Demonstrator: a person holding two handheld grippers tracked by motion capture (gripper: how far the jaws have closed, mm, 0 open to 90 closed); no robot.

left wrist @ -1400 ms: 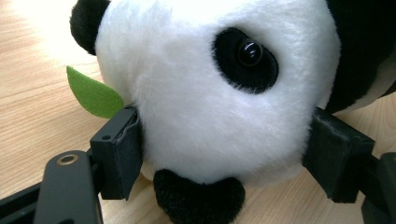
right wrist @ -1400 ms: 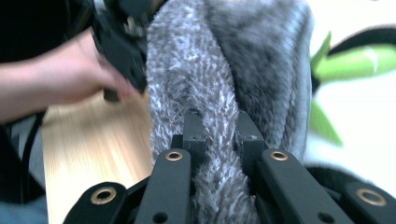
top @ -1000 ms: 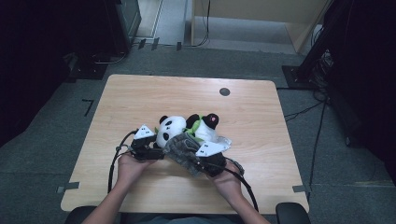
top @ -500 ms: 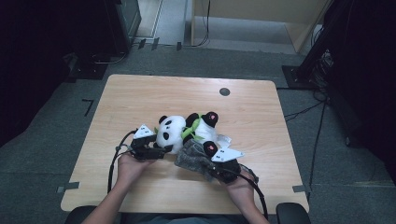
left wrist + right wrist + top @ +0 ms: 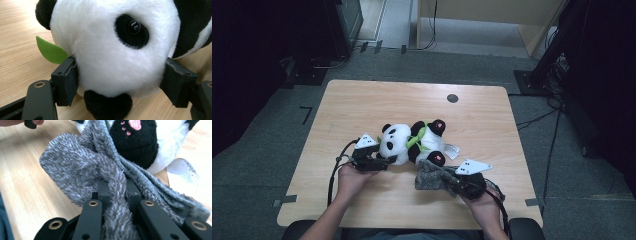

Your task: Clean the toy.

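A plush panda [image 5: 412, 142] with a green leaf scarf lies on its side in the middle of the wooden table [image 5: 362, 105]. My left gripper [image 5: 382, 162] grips its white head [image 5: 112, 50], one pad [image 5: 66, 80] pressed into each side. Right of it, near the table's front edge, my right gripper [image 5: 451, 183] is shut on a fuzzy grey cloth [image 5: 431, 176]. In the right gripper view the grey cloth [image 5: 82, 167] bunches between the jaws of my right gripper [image 5: 117, 191], and one edge trails under the panda's black paw [image 5: 135, 140].
A white label [image 5: 452, 150] sticks out from the panda's right side. A black round grommet [image 5: 452, 98] sits at the table's far middle. Dark equipment and cables stand on the floor around the table.
My right gripper has moved right and toward the front edge, dragging the grey cloth away from the panda's body. The left gripper and the panda's head have stayed put.
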